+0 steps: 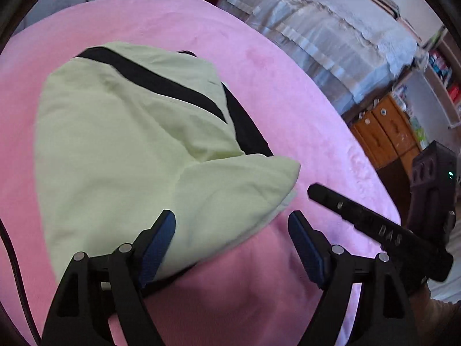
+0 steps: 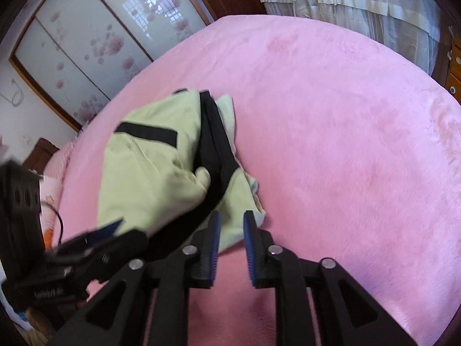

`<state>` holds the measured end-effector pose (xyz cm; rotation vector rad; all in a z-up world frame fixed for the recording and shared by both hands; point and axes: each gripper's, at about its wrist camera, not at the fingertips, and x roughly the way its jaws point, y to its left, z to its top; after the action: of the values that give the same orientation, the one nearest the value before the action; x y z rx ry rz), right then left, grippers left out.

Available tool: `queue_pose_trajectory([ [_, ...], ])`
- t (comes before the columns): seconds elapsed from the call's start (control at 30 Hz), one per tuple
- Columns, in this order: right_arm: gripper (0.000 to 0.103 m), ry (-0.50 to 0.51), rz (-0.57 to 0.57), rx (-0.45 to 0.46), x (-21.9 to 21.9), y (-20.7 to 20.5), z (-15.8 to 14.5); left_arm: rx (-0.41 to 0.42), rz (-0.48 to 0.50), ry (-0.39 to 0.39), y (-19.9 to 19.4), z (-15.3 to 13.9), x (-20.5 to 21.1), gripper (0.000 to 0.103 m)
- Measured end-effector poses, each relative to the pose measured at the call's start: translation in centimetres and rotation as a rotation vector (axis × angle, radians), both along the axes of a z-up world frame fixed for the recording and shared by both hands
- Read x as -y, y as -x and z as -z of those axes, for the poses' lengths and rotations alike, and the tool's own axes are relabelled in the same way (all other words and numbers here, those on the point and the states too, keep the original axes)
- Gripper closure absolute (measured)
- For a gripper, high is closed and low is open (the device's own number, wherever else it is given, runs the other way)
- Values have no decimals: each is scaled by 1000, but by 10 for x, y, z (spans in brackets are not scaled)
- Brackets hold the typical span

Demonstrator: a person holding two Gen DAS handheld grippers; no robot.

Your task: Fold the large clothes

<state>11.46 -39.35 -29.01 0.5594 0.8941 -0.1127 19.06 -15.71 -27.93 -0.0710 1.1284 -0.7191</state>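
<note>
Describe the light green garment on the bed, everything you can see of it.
The light green garment is pale yellow-green woven-looking cloth with broad black stripes running across it. It lies folded over itself in a rumpled, roughly oblong bundle on the pink blanket, with a rounded flap of its near end lying on top. Both tongs, left and right, stand open at its near edge; neither pinches the cloth.

The pink bed (image 2: 331,132) lies bare and open to the right of the garment (image 2: 155,173), wide enough for a gripper to pass. The garment bulks on the left side, and the 2 grippers crowd its near edge, close beside each other.
</note>
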Motion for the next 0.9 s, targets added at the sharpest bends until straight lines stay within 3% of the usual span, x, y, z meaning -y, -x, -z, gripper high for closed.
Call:
queue_pose_trajectory([
  [0.13, 42, -52, -24, 25, 6, -15, -22, -27, -168, -13, -21, -4, -25, 24],
  [0.17, 39, -60, -36, 21, 2, -27, -24, -30, -214, -32, -26, -2, -38, 24],
  [0.33, 39, -96, -148, -59, -15, -69, -15, -63, -355, -118, -43, 25, -87, 24],
  [0.47, 39, -44, -223, -148, -28, -88, 2, -111, -399, -149, -56, 50, -95, 24],
  [0.6, 40, 14, -282, -222, -38, -100, 13, -131, -403, -133, -58, 68, -87, 24],
  [0.7, 53, 38, -304, -267, -40, -104, 20, -107, -393, -157, -57, 70, -78, 22],
  [0.77, 71, 18, -327, -296, -37, -104, 26, -96, -386, -177, -56, 68, -72, 20],
  [0.8, 75, 3, -334, -302, -35, -103, 29, -92, -382, -186, -56, 68, -68, 19],
  [0.87, 93, -10, -340, -288, -31, -99, 32, -85, -376, -198, -56, 67, -66, 18],
  [0.9, 94, -14, -338, -279, -29, -96, 31, -81, -372, -205, -53, 65, -64, 18],
])
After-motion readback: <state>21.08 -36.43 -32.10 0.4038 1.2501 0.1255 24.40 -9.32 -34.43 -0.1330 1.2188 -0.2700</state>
